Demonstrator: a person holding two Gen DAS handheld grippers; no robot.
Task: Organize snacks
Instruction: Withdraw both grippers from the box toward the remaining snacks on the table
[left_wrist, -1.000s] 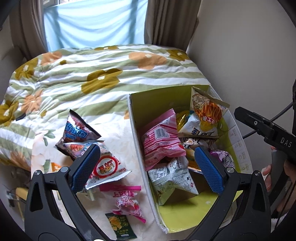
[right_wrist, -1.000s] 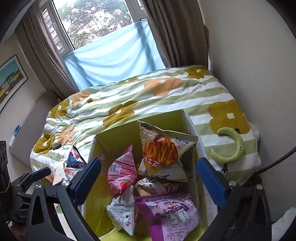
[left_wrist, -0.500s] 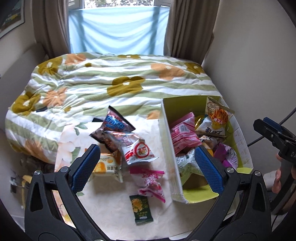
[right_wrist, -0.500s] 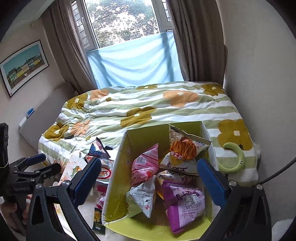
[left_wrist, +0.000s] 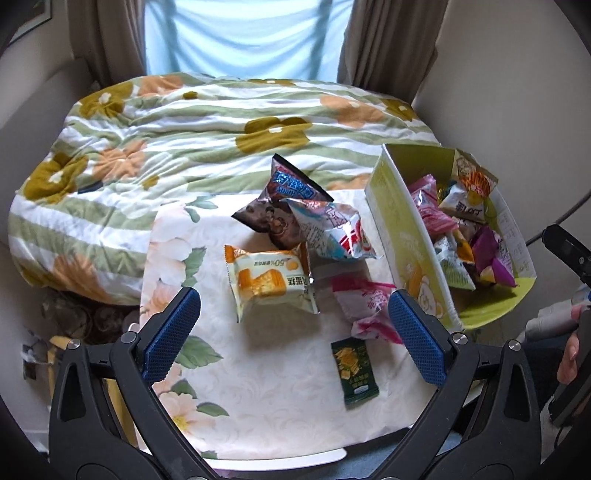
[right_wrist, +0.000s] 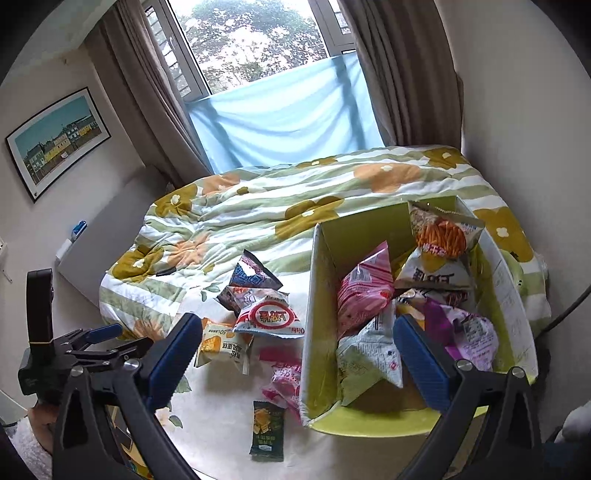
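Loose snack packs lie on the floral tablecloth (left_wrist: 258, 387): an orange-and-white cake pack (left_wrist: 269, 282) (right_wrist: 223, 345), a dark blue-brown bag (left_wrist: 279, 210) (right_wrist: 249, 278), a white-and-red bag (left_wrist: 332, 229) (right_wrist: 271, 317), a pink pack (left_wrist: 364, 306) (right_wrist: 284, 384) and a small dark green sachet (left_wrist: 354, 371) (right_wrist: 267, 428). A yellow-green box (left_wrist: 402, 236) (right_wrist: 319, 332) at the right holds several bags. My left gripper (left_wrist: 291, 332) hangs open above the table's front, empty. My right gripper (right_wrist: 295, 365) is open over the box's near-left corner, empty.
A bed with a green-striped flowered quilt (left_wrist: 207, 122) (right_wrist: 295, 192) lies behind the table. Wall and curtains stand at the right (right_wrist: 517, 92). The right gripper's body and a hand (left_wrist: 569, 354) show at the left view's right edge; the left gripper's body (right_wrist: 74, 350) shows at the lower left of the right view.
Both grippers have pulled back and up from the box. The left one has swung left, so the loose packs now lie centred ahead of it. Both stay open.
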